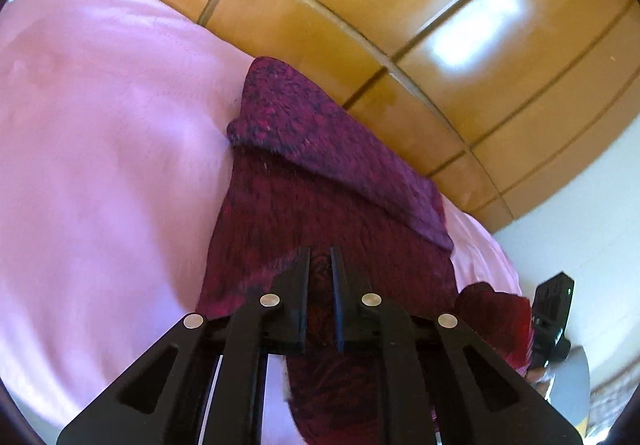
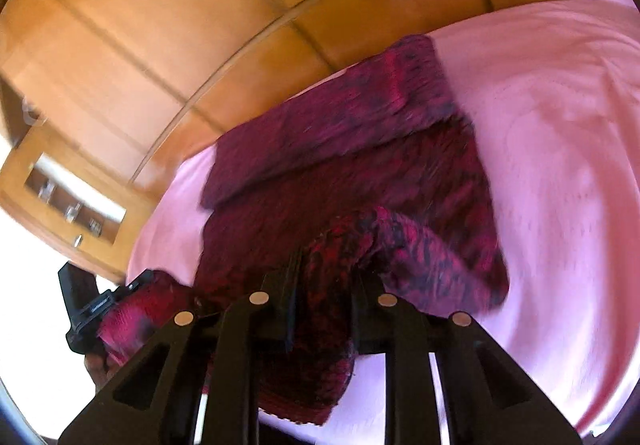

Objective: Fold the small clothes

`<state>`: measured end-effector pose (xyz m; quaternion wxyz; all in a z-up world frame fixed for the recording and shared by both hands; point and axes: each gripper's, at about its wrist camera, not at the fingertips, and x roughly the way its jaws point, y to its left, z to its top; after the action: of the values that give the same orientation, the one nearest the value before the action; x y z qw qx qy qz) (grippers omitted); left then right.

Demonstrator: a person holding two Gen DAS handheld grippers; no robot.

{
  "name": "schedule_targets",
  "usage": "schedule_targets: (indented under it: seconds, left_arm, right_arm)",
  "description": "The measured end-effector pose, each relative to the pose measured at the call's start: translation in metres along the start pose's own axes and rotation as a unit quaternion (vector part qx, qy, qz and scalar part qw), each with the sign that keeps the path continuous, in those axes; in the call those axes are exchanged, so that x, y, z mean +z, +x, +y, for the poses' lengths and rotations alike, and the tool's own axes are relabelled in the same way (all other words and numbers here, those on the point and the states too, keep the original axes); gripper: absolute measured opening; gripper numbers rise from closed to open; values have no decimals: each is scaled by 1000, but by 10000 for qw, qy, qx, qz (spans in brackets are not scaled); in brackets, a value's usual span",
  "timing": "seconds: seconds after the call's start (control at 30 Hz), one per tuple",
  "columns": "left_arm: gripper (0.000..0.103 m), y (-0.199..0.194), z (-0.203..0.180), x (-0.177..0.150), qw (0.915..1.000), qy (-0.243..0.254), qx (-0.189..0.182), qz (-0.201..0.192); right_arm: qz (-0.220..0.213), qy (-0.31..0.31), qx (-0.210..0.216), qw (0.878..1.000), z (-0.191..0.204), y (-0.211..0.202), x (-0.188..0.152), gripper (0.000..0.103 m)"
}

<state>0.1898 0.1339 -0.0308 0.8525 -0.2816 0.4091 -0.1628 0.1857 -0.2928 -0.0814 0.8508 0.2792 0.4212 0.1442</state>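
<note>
A dark red and purple knitted garment (image 1: 320,181) lies on a pink bedsheet (image 1: 100,165), its far part folded over. My left gripper (image 1: 320,265) is shut on the near hem of the knit, which hangs between and below the fingers. In the right wrist view the same garment (image 2: 340,173) spreads ahead. My right gripper (image 2: 326,265) is shut on a bunched fold of the knit, lifted off the sheet (image 2: 560,165). Each gripper shows at the edge of the other's view: the right one (image 1: 554,317) and the left one (image 2: 86,309).
A wooden panelled wardrobe (image 1: 440,25) rises behind the bed. In the right wrist view a wooden shelf (image 2: 72,205) with small glass items sits at the left. A white wall (image 1: 580,225) is at the right.
</note>
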Motion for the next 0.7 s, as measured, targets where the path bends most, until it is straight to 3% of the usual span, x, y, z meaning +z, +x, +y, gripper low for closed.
schedule_targets:
  seconds: [0.1,0.27,0.43,0.57,0.6,0.67,0.7]
  left_arm:
    - [0,29,2,22,9995,-45,296,102]
    - [0,55,14,51,9968,-214,764,68]
    - [0,38,25,58,9954,-231,914,-171]
    - [0,7,47,49,9912,-370,1190,-443]
    - [3,-3,53,41,9909,-375,1205,-465]
    - [39,-20,58,24,9927,-250,1082,-462]
    - [66,-27,59,18,9937,-201,988,-490]
  right_arm:
    - [100,201,-357,9991,-16,20,12,17]
    - [231,357,-557,9975,-20,42,18,17]
    - [257,551,-419,9973,-23,35,15,20]
    - [267,1081,-388,9930,-37,44,29,18]
    - [273,1226,-356,9914,-41,45,33,18]
    - [293,1516,-267,9876,-49,45,38,18]
    - [314,1664,-212,9853,-52,45,40,18]
